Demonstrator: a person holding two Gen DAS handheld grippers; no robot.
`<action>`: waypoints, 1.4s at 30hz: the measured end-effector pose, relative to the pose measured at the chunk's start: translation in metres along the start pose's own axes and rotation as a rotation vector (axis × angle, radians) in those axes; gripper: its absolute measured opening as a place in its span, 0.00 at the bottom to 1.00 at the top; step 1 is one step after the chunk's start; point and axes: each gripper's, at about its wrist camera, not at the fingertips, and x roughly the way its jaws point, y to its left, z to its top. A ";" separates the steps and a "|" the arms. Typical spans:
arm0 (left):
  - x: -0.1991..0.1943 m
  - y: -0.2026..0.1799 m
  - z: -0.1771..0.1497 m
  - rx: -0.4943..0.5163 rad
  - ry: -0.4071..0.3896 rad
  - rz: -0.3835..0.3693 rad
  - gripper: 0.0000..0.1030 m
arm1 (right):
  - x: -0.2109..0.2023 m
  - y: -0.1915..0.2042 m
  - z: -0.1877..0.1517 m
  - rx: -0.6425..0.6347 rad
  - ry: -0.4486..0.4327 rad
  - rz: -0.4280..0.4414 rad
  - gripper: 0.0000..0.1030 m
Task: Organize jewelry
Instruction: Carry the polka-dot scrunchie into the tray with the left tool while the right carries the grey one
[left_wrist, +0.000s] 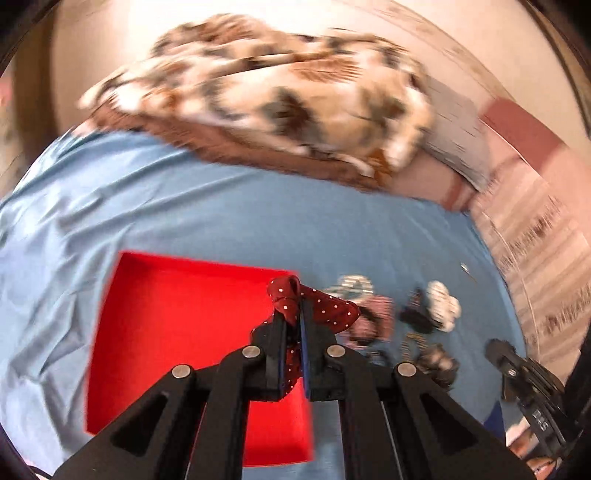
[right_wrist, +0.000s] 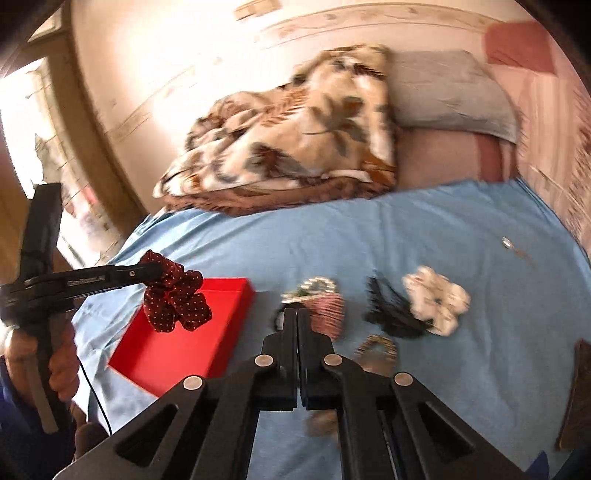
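Blue sheet (left_wrist: 229, 221), wrinkled, covering the bed; seen in both views.

Patterned blanket (right_wrist: 295, 136), cream with brown leaves, bunched at the far edge of the sheet. Grey pillow (right_wrist: 450, 92) just beside it, plain in the right wrist view, blurred in the left.

Red box (left_wrist: 177, 314), open and shallow, on the sheet left of the loose items. Whole floor visible from the left wrist view; only a slanted part from the right.

Left gripper (left_wrist: 293, 317), fingers narrowed and clamped on a dark red scrunchie (left_wrist: 325, 306) with white dots. Left view: fabric pinched between the fingers, over the near right corner of the box. Right view only: scrunchie hanging in folds off the gripper tip, raised above the box's far edge, and the left hand (right_wrist: 55, 354) wrapped round the handle.

Right gripper (right_wrist: 297, 325), fingers together with nothing seen between them, above the sheet near the loose pile. In the left view only its body showing, at the right edge.

White scrunchie (right_wrist: 436, 299) on the sheet, right of the box, well apart from it.

Black clip (right_wrist: 388, 310) touching the white scrunchie's left side.

Pink striped scrunchie (right_wrist: 328, 306), blurred, just beyond the right gripper tip.

Small silver piece (right_wrist: 508, 242) alone on the sheet, beyond the white scrunchie; kind not discernible.
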 end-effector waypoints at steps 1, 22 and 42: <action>0.000 0.015 0.001 -0.029 0.001 0.006 0.06 | 0.004 0.008 0.001 -0.021 0.007 0.002 0.01; -0.020 0.086 -0.042 -0.166 0.003 0.005 0.06 | 0.058 -0.057 -0.072 0.029 0.257 -0.214 0.02; 0.046 0.154 0.010 -0.284 -0.034 0.116 0.06 | 0.138 0.146 0.022 -0.268 0.197 0.033 0.02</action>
